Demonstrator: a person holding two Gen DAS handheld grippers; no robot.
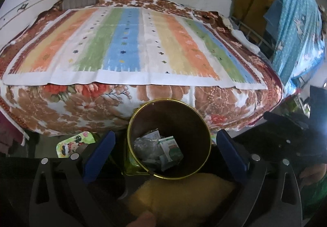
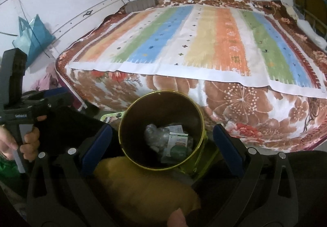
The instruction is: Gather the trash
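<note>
Jaws on both tools stand spread wide with nothing between the pads: left gripper (image 1: pixel 166 149) and right gripper (image 2: pixel 162 143) each frame the bin (image 1: pixel 205 122) from above, pointing steeply down. Nearest each lens lies a yellow cushion-like mass (image 1: pixel 179 196), blurred, butting the bin's near rim. The bin stands upright on the floor, mouth open toward both cameras, gold rim circular, so no long axis governs approach; entry is straight down through the mouth. Trash (image 1: pixel 159 149) already lies at its bottom: a crumpled clear wrapper and a small green-and-white carton, resting against each other. The bin sits roughly centred between both pairs of pads, so neither hand is clearly nearer. The person's left hand (image 2: pixel 28 143) grips its tool at the left edge of the right view, well clear of the bin. A printed mat (image 1: pixel 73 143) lies on the floor left of the bin. Beyond, the bed (image 1: pixel 61 108) edge rises just behind the far rim, limiting forward room; the striped sheet (image 1: pixel 130 43) on top shows no loose trash. Judgement: collection appears near complete.
</note>
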